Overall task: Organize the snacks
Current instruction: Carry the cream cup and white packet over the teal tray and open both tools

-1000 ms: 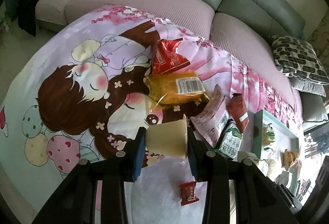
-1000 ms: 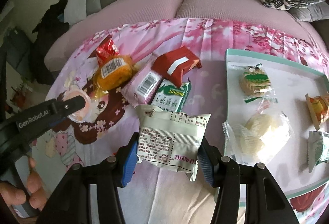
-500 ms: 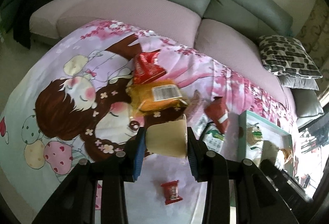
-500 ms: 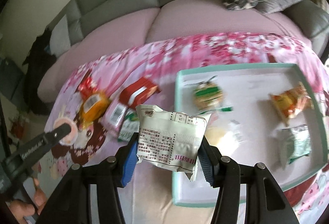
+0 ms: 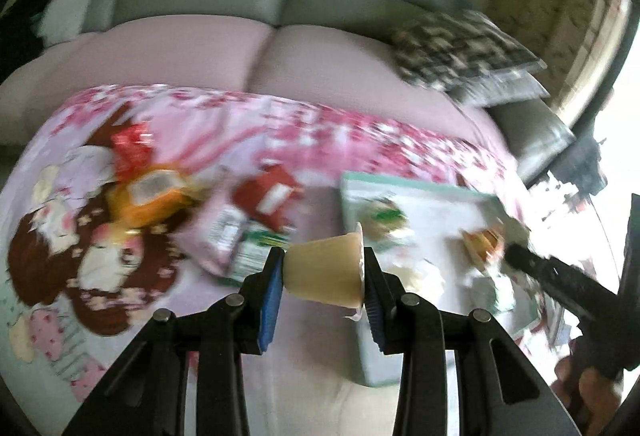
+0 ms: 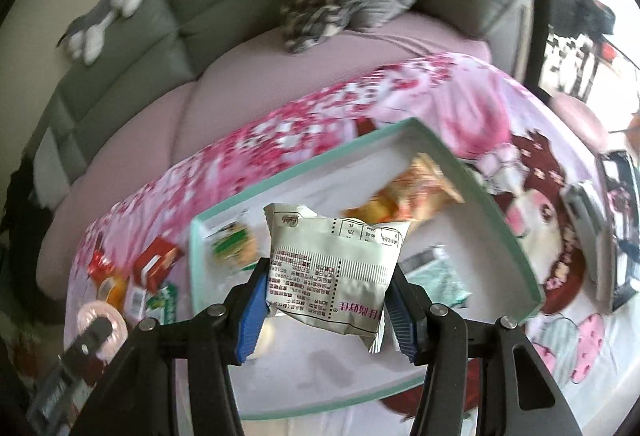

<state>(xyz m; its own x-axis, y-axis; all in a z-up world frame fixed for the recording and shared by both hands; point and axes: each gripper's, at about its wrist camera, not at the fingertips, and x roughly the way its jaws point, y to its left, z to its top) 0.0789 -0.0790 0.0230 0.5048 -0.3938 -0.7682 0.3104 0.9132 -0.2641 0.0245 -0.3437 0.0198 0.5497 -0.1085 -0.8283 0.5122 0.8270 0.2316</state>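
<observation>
My left gripper [image 5: 325, 272] is shut on a cream jelly cup [image 5: 326, 272], held on its side above the cloth at the left edge of the teal-rimmed tray [image 5: 416, 188]. My right gripper [image 6: 325, 296] is shut on a white snack packet [image 6: 334, 268] with printed text, hanging over the tray [image 6: 320, 160]. In the tray lie a green-labelled cake [image 6: 234, 246], an orange packet [image 6: 412, 192] and a green packet [image 6: 436, 276]. Loose snacks remain on the cloth: a red bag [image 5: 132, 148], an orange bag [image 5: 156, 196], a red box [image 5: 270, 200] and a pink-and-green pair [image 5: 236, 244].
A pink cartoon-print cloth [image 5: 280, 132] covers the low table. Behind it runs a grey and pink sofa [image 5: 248, 4] with patterned cushions [image 5: 456, 48]. A plush toy [image 6: 104, 20] sits on the sofa back. A phone-like device [image 6: 584, 220] lies on the cloth right of the tray.
Both grippers swept right toward the tray with their loads and rolled. The right one went from beside the tray to above its inside. The left one now sits at the tray's left edge.
</observation>
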